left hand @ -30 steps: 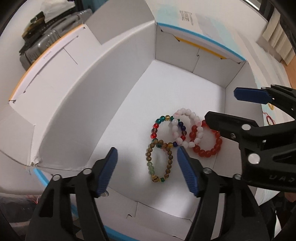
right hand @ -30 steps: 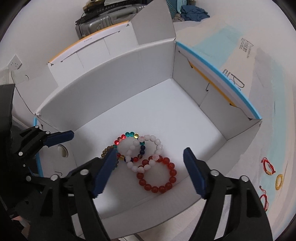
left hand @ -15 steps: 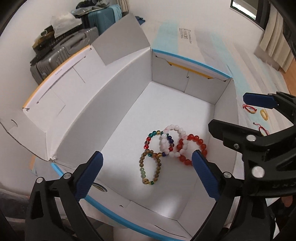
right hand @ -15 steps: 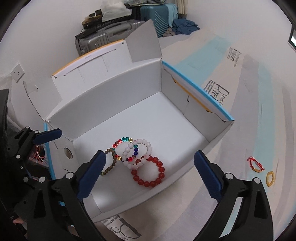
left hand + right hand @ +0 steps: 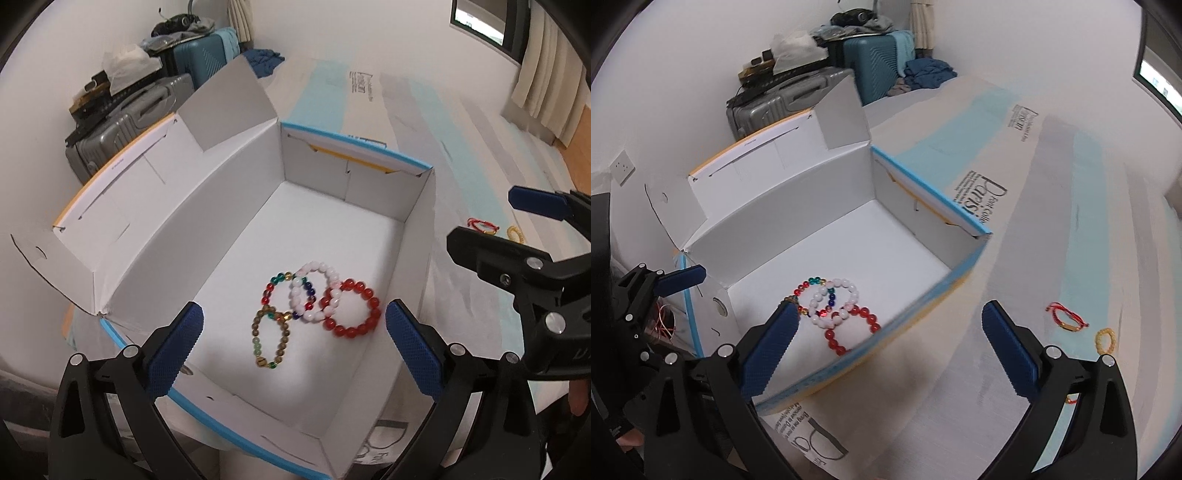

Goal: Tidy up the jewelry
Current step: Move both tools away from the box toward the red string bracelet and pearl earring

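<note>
An open white cardboard box [image 5: 236, 206] [image 5: 798, 206] holds several bead bracelets: a red one [image 5: 352, 312] [image 5: 849, 326], a white-pink one [image 5: 314, 291] [image 5: 836, 299], a multicoloured one [image 5: 284, 293] and a brown-green one [image 5: 269, 341]. My left gripper [image 5: 293, 352] is open and empty above the box's near end. My right gripper [image 5: 892, 349] is open and empty over the box's right wall. On the bedspread right of the box lie a red cord bracelet [image 5: 1067, 315] [image 5: 482, 225] and a yellow bead ring [image 5: 1105, 339] [image 5: 515, 232].
The box stands on a striped bedspread [image 5: 1071, 184]. Grey and teal suitcases [image 5: 812, 88] with clutter stand by the wall behind. The right gripper shows in the left wrist view [image 5: 535, 254]; the left gripper shows in the right wrist view [image 5: 646, 295].
Both grippers have risen and pulled back from the box and opened wider. The right one has shifted right, bringing the loose bracelets on the bedspread into view.
</note>
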